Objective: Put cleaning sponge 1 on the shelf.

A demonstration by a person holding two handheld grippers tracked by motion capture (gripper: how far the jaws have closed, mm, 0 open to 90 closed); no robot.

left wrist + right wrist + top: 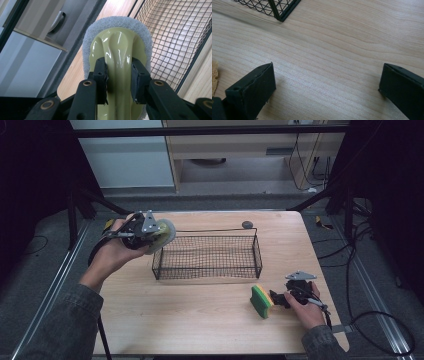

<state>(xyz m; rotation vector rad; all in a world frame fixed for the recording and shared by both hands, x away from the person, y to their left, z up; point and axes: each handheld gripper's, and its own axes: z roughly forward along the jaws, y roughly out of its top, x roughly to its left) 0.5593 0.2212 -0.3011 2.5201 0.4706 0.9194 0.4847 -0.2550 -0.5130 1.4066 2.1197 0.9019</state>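
Observation:
My left gripper (150, 236) is raised above the table's left side, just left of the black wire basket (207, 271). It is shut on a scrubber (165, 234) with a pale yellow-green plastic handle and a grey-white scouring pad. In the left gripper view the pads (101, 75) press on both sides of the handle's ridge (117, 42), and the basket's mesh (175, 37) lies just beyond. My right gripper (276, 299) rests low at the front right, open, with bare wood between its jaws (327, 87). A green and yellow sponge (261, 301) stands right beside its tips.
The wooden table (200, 320) holds the basket near its middle, with nothing seen inside it. A small dark round object (246, 224) lies behind the basket's far right corner. A basket corner (279, 10) and the sponge's edge (214, 75) appear in the right gripper view.

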